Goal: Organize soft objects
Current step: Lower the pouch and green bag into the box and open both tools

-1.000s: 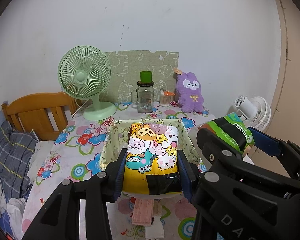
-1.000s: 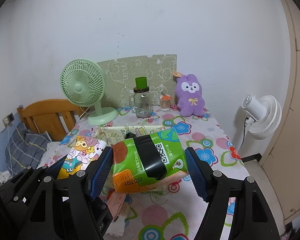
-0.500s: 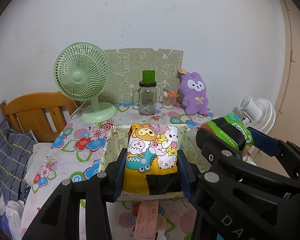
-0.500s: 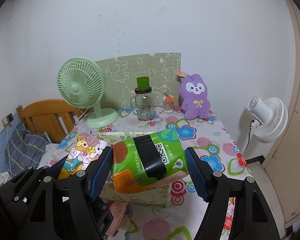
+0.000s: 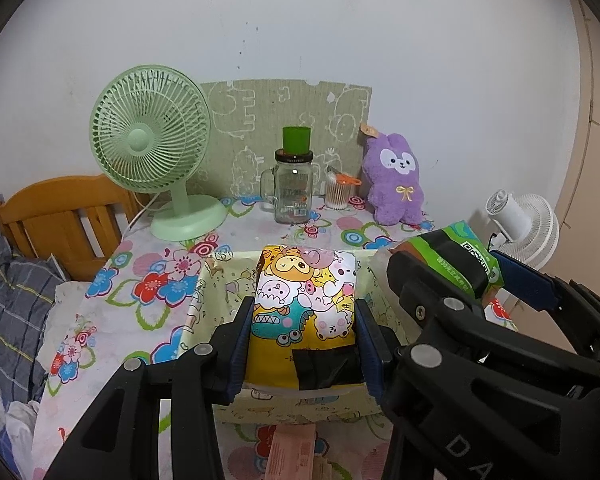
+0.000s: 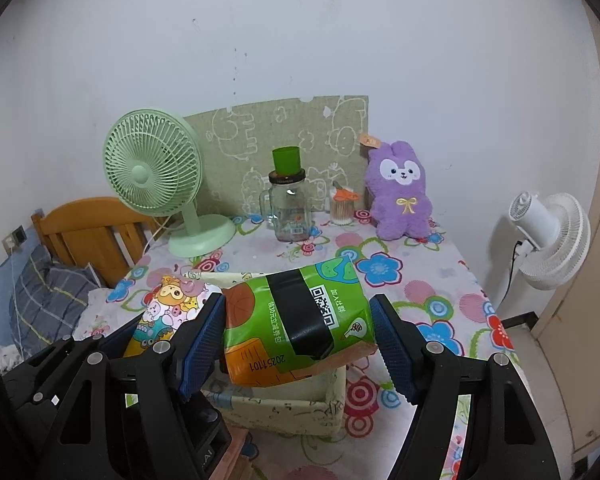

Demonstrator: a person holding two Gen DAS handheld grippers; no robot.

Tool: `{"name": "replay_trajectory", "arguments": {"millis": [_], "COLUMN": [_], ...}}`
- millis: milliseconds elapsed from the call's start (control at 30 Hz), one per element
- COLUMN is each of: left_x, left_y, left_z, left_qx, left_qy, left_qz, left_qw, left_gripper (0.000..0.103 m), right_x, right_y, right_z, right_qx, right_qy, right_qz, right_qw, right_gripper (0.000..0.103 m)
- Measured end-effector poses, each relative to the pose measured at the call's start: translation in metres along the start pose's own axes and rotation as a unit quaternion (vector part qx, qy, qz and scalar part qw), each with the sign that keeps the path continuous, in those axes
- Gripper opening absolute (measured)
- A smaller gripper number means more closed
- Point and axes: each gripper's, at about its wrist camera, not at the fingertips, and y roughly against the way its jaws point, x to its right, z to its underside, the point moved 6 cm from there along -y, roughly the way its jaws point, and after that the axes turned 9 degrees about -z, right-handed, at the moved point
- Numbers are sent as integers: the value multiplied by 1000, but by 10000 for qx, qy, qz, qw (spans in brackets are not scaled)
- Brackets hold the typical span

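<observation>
even indoor light, sharp focus, fisheye-bent dark corners.

Both grippers moved fwd over the floral-cloth table (image 5: 112, 320). The yellow cartoon-print soft pack (image 5: 306, 308) in left gripper (image 5: 305, 350) now hangs over the pale fabric storage box (image 5: 198, 300), vs. short of it before. The green soft pack w/ black tape band (image 6: 300, 320) in right gripper (image 6: 298, 344) now above box's right side; pink paper slip (image 5: 290, 450) dropped toward frame bottom.

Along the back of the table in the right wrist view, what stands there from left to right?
Green fan → glass jar → cotton swab pot → purple bunny; the white fan stands off the table, farthest right.
</observation>
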Motion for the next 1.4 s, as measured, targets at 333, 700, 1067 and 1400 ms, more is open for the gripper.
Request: {"name": "replay_trajectory", "arguments": {"millis": [333,700,1067,1400], "left_x": [8,12,-6,-22], "left_y": [-27,-54,-59,-73], "left_z": [3,16,13,10], "left_qx": [-187,-640,-710,-775], "left_qy": [78,21,-5,-36], "left_qz": [140,164,-56,-238], "left_qw": [9997,9978,9975,9967], "left_gripper": [49,66,76,79], "right_x": [13,24,10,1], "right_y": [-24,-51,-64,-87], "right_z": [4,17,17,17], "right_qx": [-92,-439,-483,-602], "right_qy": [6,-71,-104,-312], "right_qz": [-34,46,-134,-299], "right_qw": [10000,9990,9987,9973], "right_gripper": [75,75,76,79]}}
